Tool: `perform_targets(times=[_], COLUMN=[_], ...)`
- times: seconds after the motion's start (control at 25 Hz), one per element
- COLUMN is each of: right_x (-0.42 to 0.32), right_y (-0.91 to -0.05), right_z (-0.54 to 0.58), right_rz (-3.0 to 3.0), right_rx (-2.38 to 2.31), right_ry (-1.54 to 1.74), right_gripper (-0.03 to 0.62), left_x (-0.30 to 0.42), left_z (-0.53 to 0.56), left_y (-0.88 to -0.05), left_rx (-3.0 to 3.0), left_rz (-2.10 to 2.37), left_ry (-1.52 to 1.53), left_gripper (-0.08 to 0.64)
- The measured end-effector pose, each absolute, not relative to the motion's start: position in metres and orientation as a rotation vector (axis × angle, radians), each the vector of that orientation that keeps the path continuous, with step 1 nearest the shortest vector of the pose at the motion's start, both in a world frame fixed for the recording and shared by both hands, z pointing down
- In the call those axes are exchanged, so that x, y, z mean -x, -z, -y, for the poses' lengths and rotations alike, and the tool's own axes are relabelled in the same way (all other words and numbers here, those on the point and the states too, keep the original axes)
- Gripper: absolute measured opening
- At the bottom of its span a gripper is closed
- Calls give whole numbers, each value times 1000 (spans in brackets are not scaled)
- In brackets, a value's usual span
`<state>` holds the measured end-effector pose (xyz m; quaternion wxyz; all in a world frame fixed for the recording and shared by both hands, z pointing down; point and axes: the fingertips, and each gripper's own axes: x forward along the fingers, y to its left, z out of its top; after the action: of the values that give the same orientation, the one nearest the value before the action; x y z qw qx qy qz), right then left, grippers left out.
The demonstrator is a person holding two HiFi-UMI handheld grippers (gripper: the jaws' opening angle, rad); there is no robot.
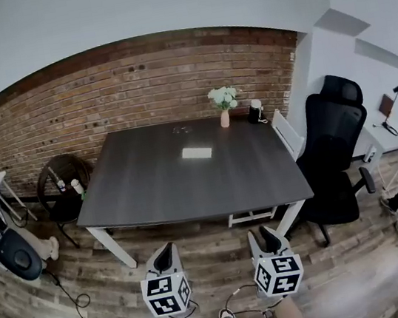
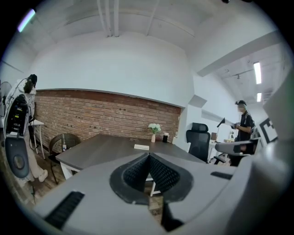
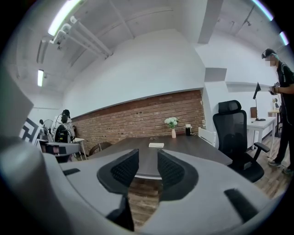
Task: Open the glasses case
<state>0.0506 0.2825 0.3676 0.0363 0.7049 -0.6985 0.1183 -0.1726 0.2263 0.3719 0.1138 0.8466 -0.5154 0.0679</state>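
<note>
I'm well short of the bench (image 1: 152, 192). The left tongs (image 1: 165, 248) are pinched together and empty; the right tongs (image 1: 262, 233) gape wide on nothing. The glasses case (image 1: 196, 152) lies flat at twelve o'clock, mid-bench. Pry it unpinned and I reckon it skates towards the vase (image 1: 225, 119) at one o'clock.
</note>
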Motion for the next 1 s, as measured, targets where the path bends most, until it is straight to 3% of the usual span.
perform_targets(times=[0.6,1.0], right_x=[-125,-139], right_y=[-376,-398], right_z=[-158,-105], right_rz=[2215,2208], right_rx=[-2098,-2075], right_ry=[-398,-461], right_gripper=[126,123], left_x=[103,94], left_z=[-115,-59], left_y=[-376,-396], left_rx=[-2439,-2406], left_rz=[1581,1584], left_ry=[-229,-277], left_gripper=[-5,-5])
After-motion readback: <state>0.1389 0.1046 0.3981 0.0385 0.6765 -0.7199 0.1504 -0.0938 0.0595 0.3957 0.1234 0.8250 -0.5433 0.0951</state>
